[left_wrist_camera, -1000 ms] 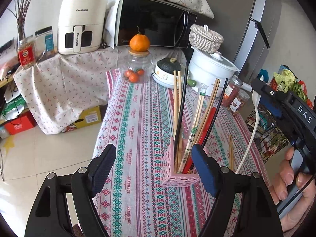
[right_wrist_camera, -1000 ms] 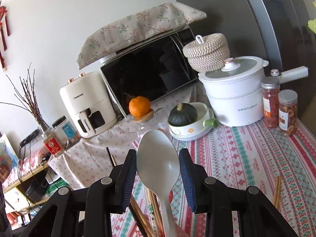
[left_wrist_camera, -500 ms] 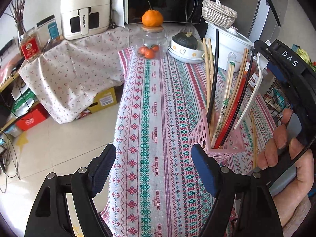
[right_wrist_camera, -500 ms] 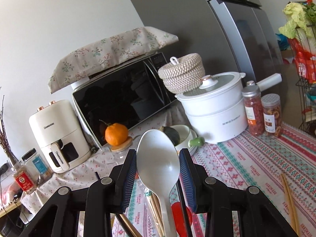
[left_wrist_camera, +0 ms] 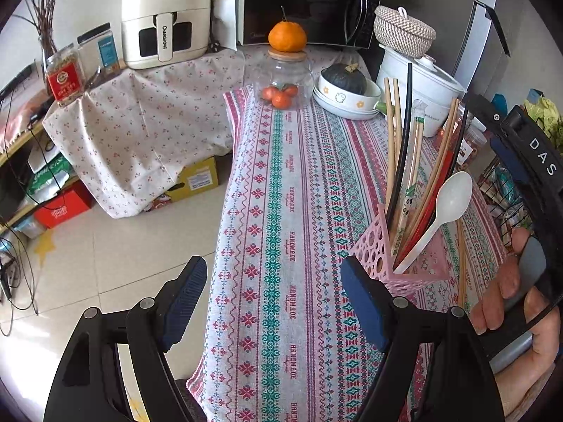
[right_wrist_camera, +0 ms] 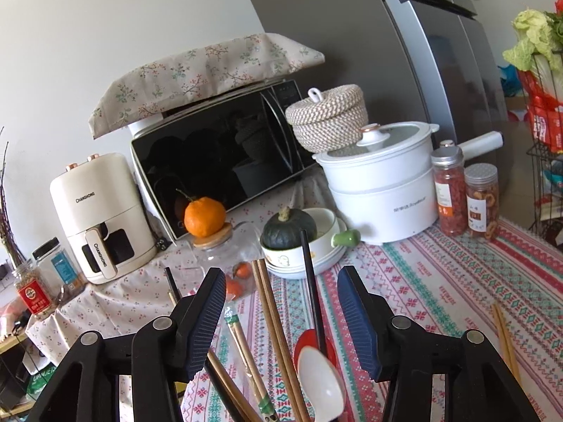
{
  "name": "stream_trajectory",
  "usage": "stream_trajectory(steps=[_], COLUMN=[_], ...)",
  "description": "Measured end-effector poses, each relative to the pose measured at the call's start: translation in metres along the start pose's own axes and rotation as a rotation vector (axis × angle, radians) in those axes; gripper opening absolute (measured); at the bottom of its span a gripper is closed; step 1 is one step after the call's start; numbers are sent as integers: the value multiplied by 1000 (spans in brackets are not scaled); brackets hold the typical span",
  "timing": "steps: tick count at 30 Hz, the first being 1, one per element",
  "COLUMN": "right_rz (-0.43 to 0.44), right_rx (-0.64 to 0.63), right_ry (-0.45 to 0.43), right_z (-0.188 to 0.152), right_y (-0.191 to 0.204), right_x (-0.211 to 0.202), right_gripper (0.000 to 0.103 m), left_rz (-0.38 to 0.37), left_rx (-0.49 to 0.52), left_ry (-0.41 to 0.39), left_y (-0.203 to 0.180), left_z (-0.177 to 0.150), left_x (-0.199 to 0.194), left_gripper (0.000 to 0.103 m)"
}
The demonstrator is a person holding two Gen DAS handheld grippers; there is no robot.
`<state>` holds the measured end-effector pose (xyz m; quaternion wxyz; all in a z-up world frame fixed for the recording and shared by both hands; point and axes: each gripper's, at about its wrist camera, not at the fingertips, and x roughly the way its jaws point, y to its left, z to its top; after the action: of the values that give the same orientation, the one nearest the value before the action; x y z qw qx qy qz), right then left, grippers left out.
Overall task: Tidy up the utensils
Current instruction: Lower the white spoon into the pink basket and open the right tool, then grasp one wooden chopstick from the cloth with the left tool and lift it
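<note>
A pink perforated utensil holder [left_wrist_camera: 378,246] stands on the patterned tablecloth [left_wrist_camera: 281,211]. It holds several chopsticks [left_wrist_camera: 390,140], a red spoon and a white spoon [left_wrist_camera: 452,198] leaning right. My left gripper [left_wrist_camera: 272,302] is open and empty, near the table's front edge, left of the holder. My right gripper [right_wrist_camera: 281,320] is open just above the holder; the white spoon [right_wrist_camera: 322,383] and chopsticks [right_wrist_camera: 271,302] stand free between its fingers. Loose wooden chopsticks [right_wrist_camera: 503,334] lie on the cloth at right.
At the table's back stand a glass jar [left_wrist_camera: 285,77] topped by an orange, a bowl with a green squash [left_wrist_camera: 346,95], a white pot [left_wrist_camera: 418,88] and two snack jars [right_wrist_camera: 464,197]. Microwave [right_wrist_camera: 218,158] and air fryer [left_wrist_camera: 165,17] sit behind. A wire rack [left_wrist_camera: 506,190] is right.
My right gripper opened and let go of the white spoon, which now stands in the pink holder. The left gripper drew back slightly and stayed open.
</note>
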<state>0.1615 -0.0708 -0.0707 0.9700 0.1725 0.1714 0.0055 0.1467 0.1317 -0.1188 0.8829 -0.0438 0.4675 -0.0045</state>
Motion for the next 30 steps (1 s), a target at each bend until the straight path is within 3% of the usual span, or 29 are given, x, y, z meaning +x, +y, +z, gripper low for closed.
stream_trajectory(steps=[8, 17, 25, 30], right_rz=[53, 77, 22, -17], right_rx=[1, -28, -21, -61], right_ry=[47, 134, 220, 316], right_z=[23, 49, 66, 72], right_y=[-20, -56, -106, -136], right_x=[-15, -36, -50, -53], right_gripper=[66, 82, 87, 91], left_rz=[-12, -49, -96, -124], left_rx=[13, 68, 127, 194], left_ry=[-16, -18, -21, -27], left_y=[-13, -40, -78, -114], left_z=[0, -4, -7, -9], left_x=[-5, -15, -25, -32], left_gripper=[81, 81, 81, 81])
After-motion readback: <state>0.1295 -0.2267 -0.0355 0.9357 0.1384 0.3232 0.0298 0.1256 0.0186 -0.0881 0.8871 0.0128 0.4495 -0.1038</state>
